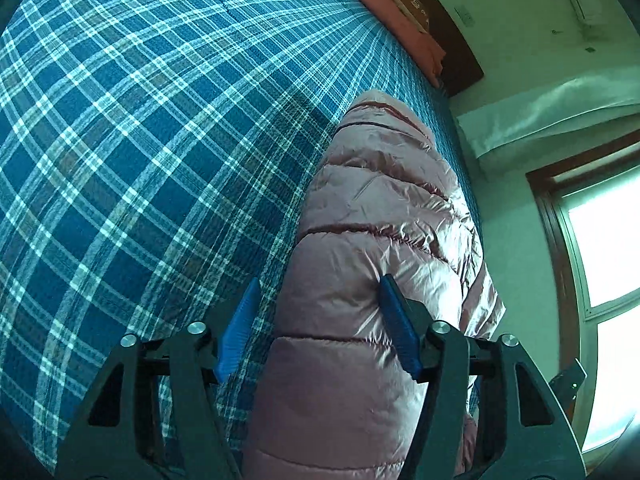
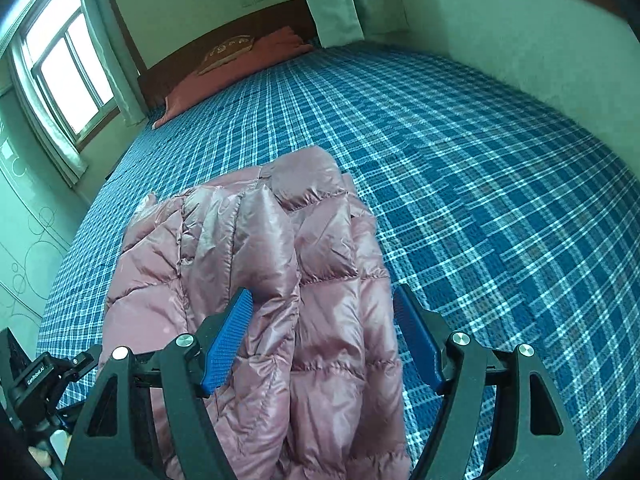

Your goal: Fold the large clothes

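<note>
A shiny pink quilted down jacket [image 1: 380, 208] lies folded into a long, narrow bundle on the blue plaid bed sheet [image 1: 120, 120]. My left gripper [image 1: 320, 280] is open and straddles the near end of the bundle. Its right pad [image 1: 396, 328] sits against the jacket's side, while the left pad hovers over the sheet. In the right wrist view the jacket [image 2: 240, 248] lies rumpled with overlapping folds. My right gripper [image 2: 323, 290] stands open above its near part, and the left pad [image 2: 232, 340] is close to a raised fold.
The plaid sheet [image 2: 480, 160] stretches wide to the right of the jacket. A reddish pillow [image 2: 240, 64] lies at the wooden headboard. There is a window [image 2: 68, 64] with curtains on the far side of the bed. Part of the other gripper's body [image 2: 40, 376] shows at the lower left.
</note>
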